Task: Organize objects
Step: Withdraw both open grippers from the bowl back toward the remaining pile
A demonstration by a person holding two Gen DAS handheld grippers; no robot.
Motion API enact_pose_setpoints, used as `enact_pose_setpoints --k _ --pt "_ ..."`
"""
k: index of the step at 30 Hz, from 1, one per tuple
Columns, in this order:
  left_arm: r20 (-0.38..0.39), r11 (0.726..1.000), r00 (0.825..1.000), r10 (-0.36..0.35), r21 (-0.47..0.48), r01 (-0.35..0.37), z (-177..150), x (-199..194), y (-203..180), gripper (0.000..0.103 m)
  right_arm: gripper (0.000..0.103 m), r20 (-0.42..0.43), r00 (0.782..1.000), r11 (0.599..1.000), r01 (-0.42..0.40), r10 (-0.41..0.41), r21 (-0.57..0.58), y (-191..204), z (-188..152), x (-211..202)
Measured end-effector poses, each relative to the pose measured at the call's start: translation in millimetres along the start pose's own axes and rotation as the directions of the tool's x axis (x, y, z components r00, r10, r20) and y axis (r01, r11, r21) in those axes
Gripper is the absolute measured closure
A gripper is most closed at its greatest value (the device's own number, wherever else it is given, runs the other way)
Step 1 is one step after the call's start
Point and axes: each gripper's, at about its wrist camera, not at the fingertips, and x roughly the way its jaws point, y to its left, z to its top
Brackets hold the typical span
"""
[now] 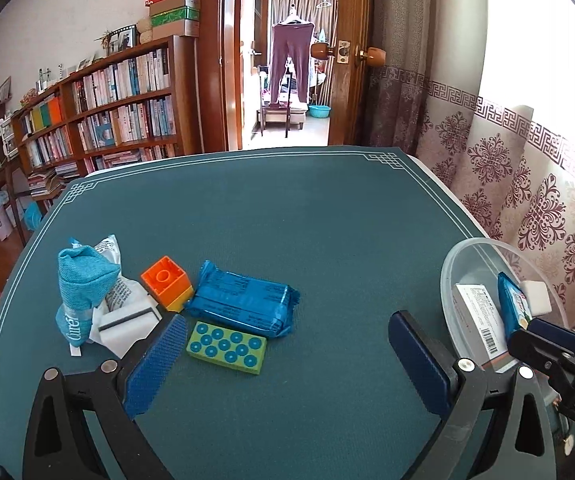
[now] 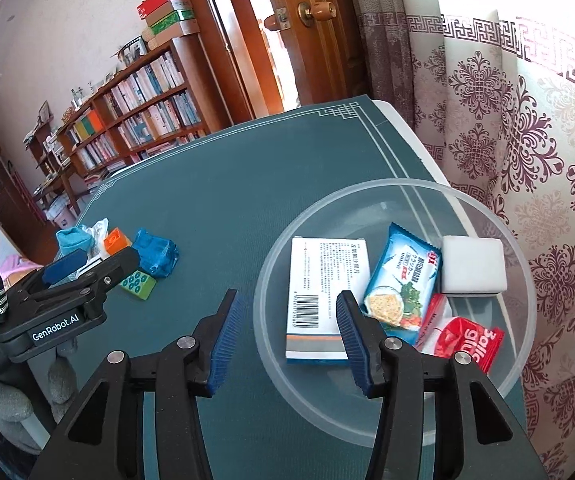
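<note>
My left gripper (image 1: 287, 330) is open and empty, hovering above the table just in front of a pile: a green block with blue dots (image 1: 226, 346), a blue packet (image 1: 243, 303), an orange block (image 1: 166, 283), a blue cloth pouch (image 1: 81, 290) and a white sponge (image 1: 127, 320). My right gripper (image 2: 287, 312) is open and empty over the near left rim of a clear plastic bowl (image 2: 275, 264). The bowl holds a white box (image 2: 319, 276), a blue cracker packet (image 2: 403, 280), a white sponge (image 2: 472, 266) and a red packet (image 2: 467, 340).
The teal mat (image 1: 307, 220) covers the table. A patterned curtain (image 2: 527, 140) hangs close on the right of the bowl. A bookshelf (image 1: 107, 112) and an open door (image 1: 343, 52) stand beyond the table's far edge.
</note>
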Motion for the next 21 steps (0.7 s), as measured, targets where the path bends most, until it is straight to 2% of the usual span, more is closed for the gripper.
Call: enact_pose_setpoints --k 9,21 --pt "0.014 0.992 0.995 0.095 -0.084 -0.093 -9.7 -8.5 63.4 0.000 0.050 -0.050 0.996 0.995 -0.075 0.072 -0.063 56.5 -7.1 23.1" --pt "-0.008 0.956 0.981 0.195 -0.223 -0.192 -28.1 -12.7 149.7 0.000 0.050 -0.136 0.977 0.977 -0.182 0.167 -0.108 122.6 -24.5 74.7"
